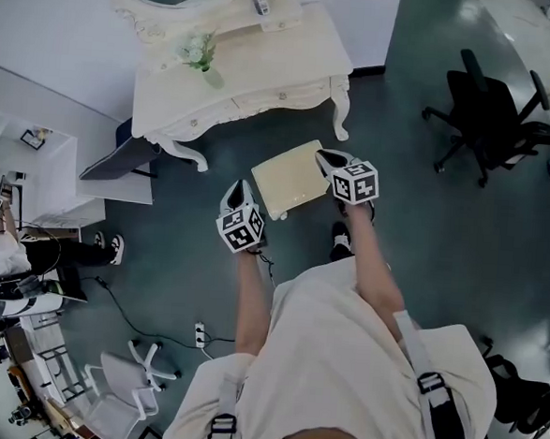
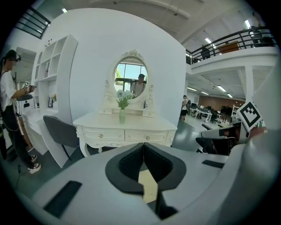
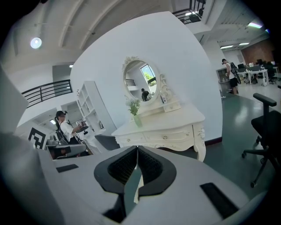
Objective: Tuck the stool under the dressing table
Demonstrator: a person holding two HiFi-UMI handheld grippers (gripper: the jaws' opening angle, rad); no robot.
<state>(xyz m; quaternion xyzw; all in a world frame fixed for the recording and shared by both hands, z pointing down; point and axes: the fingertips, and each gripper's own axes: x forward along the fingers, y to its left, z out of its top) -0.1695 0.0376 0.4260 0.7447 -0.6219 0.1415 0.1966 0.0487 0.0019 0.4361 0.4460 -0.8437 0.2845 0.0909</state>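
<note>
One dressing table (image 1: 277, 59): cream, carved legs, up against the white wall, oval mirror (image 2: 131, 78) on top; both drawers (image 2: 125, 135) shut, contents unseen.
Shelf unit (image 2: 52, 66): white, left of the table, open compartments holding small items too tiny to name.
Stool (image 1: 297, 176): cream padded seat, out on the dark floor (image 1: 424, 243) just in front of the table, not under it yet, set at an angle to the table front.
Left gripper (image 1: 239, 194): right beside the stool's near left corner, jaws closed tip to tip, nothing pinched, cream seat showing below them.
Right gripper (image 1: 331, 159): over at the stool's far right corner, jaws likewise meeting at the tips, empty.
Vase (image 2: 122, 116): pale green, upright on the tabletop before the mirror, holding a leafy spray of white flowers (image 2: 122, 99).
</note>
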